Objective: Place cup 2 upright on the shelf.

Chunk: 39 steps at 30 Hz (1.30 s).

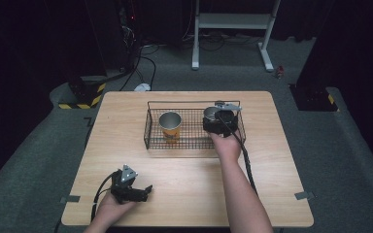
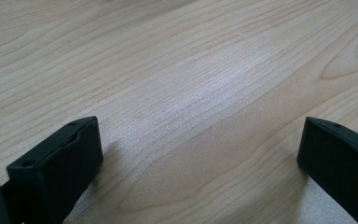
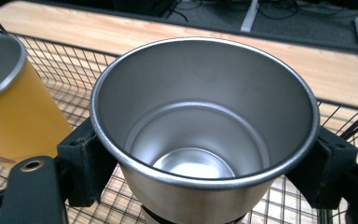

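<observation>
wooden table (image 1: 184, 174) on grey carpet (image 1: 340, 160)

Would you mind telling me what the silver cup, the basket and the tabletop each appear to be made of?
The silver cup looks like brushed stainless steel: a grey satin sheen with soft reflections on its inner base. The basket appears to be thin dark wire, probably coated metal, judging by its open grid. The tabletop shows pale wood grain with a slight sheen; whether it is solid wood or laminate cannot be told.
</observation>
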Tool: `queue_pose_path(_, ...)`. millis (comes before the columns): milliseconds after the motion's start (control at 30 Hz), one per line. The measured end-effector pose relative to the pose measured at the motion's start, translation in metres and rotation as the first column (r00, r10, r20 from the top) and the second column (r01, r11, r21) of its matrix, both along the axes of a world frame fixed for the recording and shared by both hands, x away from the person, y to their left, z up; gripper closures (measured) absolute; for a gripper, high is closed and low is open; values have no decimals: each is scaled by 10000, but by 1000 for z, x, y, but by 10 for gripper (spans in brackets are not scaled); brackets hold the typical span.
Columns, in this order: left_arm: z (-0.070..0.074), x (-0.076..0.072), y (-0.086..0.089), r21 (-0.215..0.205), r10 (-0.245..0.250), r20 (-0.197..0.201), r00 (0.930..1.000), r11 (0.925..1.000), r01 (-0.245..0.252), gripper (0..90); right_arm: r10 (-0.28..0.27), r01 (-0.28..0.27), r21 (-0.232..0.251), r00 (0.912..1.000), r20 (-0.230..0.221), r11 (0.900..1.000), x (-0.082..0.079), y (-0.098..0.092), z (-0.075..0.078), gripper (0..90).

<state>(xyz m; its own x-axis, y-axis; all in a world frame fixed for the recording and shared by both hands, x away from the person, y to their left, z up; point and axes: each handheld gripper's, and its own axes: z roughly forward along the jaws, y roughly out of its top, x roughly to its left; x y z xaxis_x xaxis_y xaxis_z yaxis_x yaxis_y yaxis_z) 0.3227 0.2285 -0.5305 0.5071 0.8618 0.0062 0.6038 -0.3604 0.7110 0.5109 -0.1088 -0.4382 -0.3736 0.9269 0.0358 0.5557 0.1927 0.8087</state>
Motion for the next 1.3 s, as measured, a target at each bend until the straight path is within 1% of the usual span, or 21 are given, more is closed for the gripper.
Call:
queue_pose_path(133, 0, 0, 0, 6, -5, 1, 10000, 10000, 5, 4, -104, 102, -51, 9996, -260, 9999, 3, 1, -5, 185)
queue_pose_path(200, 0, 0, 0, 14, -22, 6, 10000, 10000, 22, 4, -208, 210, 65, 9989, -412, 9998, 5, 1, -7, 185)
queue_pose_path(367, 0, 0, 0, -22, -15, 9, 10000, 10000, 15, 4, -320, 320, -13, 9970, -707, 9995, 9, 0, -12, 186)
queue_pose_path(500, 0, 0, 0, 16, -36, 8, 10000, 10000, 36, 4, -391, 362, -327, 9952, -895, 9988, 11, 2, -17, 186)
queue_pose_path(567, 0, 0, 0, 16, -34, 11, 10000, 10000, 34, 4, -390, 336, -615, 9953, -886, 9975, 11, 4, -18, 186)
queue_pose_path(600, 0, 0, 0, -7, -26, -2, 10000, 10000, 26, 4, -299, 228, -851, 9960, -840, 9961, 11, 4, -19, 186)
queue_pose_path(633, 0, 0, 0, 11, -34, 4, 10000, 10000, 34, 4, -358, 284, -838, 9955, -882, 9961, 11, 6, -20, 186)
queue_pose_path(733, 0, 0, 0, -7, -35, -2, 10000, 10000, 35, 4, -315, 207, -1051, 9943, -1021, 9942, 12, 7, -22, 186)
queue_pose_path(800, 0, 0, 0, -8, -35, 0, 10000, 10000, 35, 4, -250, 127, -1191, 9945, -1019, 9928, 12, 7, -24, 185)
queue_pose_path(900, 0, 0, 0, -9, -35, -2, 10000, 10000, 35, 4, -235, 102, -1148, 9930, -1155, 9933, 12, 8, -25, 185)
queue_pose_path(1000, 0, 0, 0, -23, -29, 1, 10000, 10000, 29, 4, -137, -12, -1286, 9933, -1152, 9917, 13, 8, -27, 186)
queue_pose_path(1033, 0, 0, 0, -21, -31, -2, 10000, 10000, 31, 4, -180, 26, -1222, 9920, -1250, 9925, 13, 9, -27, 186)
queue_pose_path(1300, 0, 0, 0, -23, -30, 0, 10000, 10000, 30, 4, -202, 38, -1083, 9884, -1508, 9941, 14, 9, -29, 185)
